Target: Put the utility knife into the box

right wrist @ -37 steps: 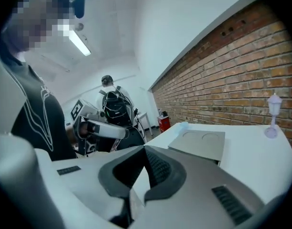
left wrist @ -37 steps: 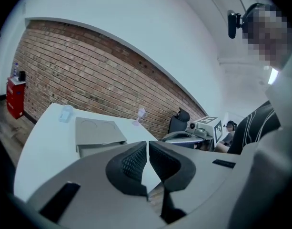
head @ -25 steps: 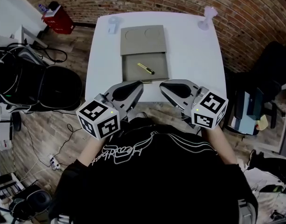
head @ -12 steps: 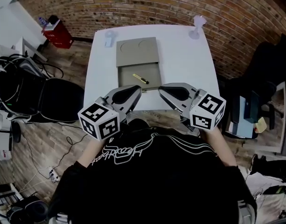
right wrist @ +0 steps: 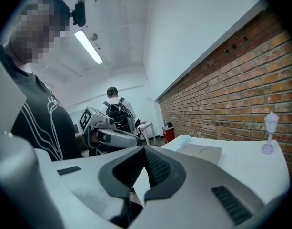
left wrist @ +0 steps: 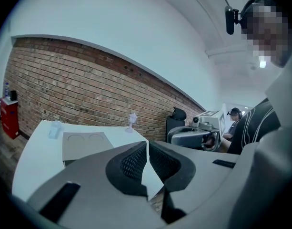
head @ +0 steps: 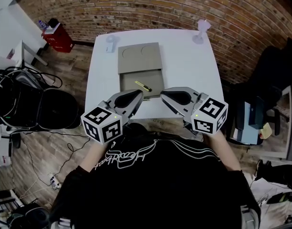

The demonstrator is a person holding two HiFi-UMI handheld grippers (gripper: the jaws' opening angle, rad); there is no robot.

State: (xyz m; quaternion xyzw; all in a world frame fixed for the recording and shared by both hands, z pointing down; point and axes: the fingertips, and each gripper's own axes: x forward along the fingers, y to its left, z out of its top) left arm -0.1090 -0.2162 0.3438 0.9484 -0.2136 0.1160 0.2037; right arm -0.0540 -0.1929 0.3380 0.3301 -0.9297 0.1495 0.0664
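Note:
A yellow utility knife (head: 143, 86) lies inside the lower tray of the flat grey box (head: 128, 80), whose lid (head: 139, 57) is folded back on the white table (head: 188, 70). My left gripper (head: 140, 95) hangs shut and empty over the table's front edge, just below the box. My right gripper (head: 163, 93) is beside it, also shut with nothing between its pads. In the left gripper view the jaws (left wrist: 146, 149) touch, with the box (left wrist: 84, 144) beyond them. The right gripper view shows closed jaws (right wrist: 145, 156) and the lid (right wrist: 202, 152) farther off.
A clear cup (head: 110, 43) stands at the table's far left corner and a small white goblet (head: 200, 30) at the far right. A black chair (head: 50, 106) and cables lie left, another chair (head: 274, 75) right, a brick wall behind. A second person (right wrist: 112, 101) stands in the background.
The head view has drawn back, so table and box look smaller and farther. Both grippers stay shut and together at the front edge. The knife lies in the box throughout.

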